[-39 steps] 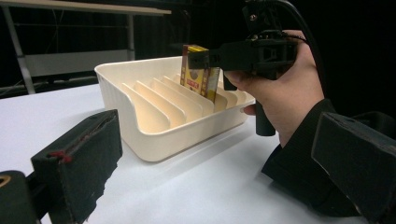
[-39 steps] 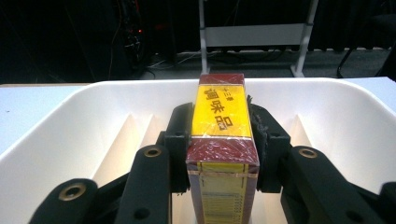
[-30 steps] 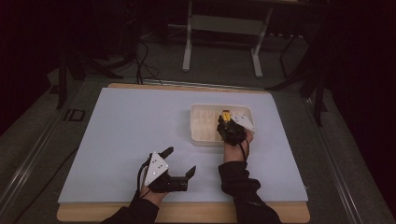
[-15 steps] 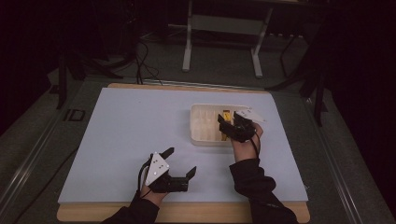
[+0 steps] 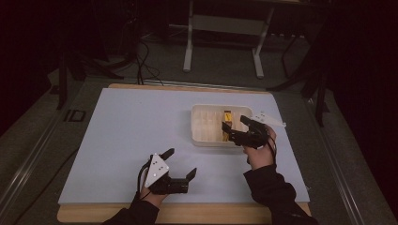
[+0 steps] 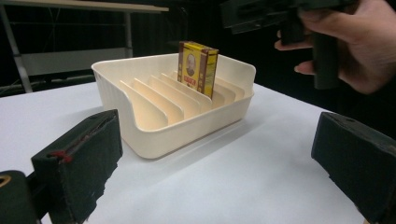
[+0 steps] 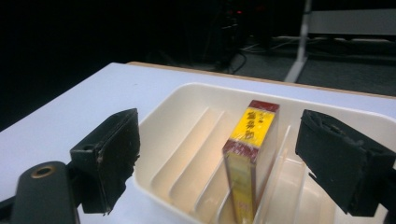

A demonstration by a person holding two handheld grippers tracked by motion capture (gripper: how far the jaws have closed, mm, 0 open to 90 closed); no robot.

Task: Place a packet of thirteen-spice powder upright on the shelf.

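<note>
A cream slotted tray point(image 5: 202, 136) sits on the table's right half. A yellow and red box point(image 5: 227, 116) stands upright in one of its slots. My right gripper point(image 5: 234, 124) hovers over the tray's near right corner. Its jaws have just been opening and now stand wide. In the right gripper view the box point(image 7: 252, 140) stands free in the tray point(image 7: 187, 107), in line with the gap of that gripper point(image 7: 226, 158), and neither pad touches it. My left gripper point(image 5: 180, 163) rests open and empty near the front edge, facing the tray point(image 6: 154, 135) and box point(image 6: 197, 67).
The pale table top point(image 5: 131, 126) stretches out to the left of the tray. A wooden edge strip point(image 5: 187, 213) runs along the front. Beyond the far edge are a desk frame point(image 5: 225, 28) and cables on the dark floor.
The right gripper opened and let go of the box, then drew back to the right and upward. The box stays upright in its slot. The left gripper has not moved.
</note>
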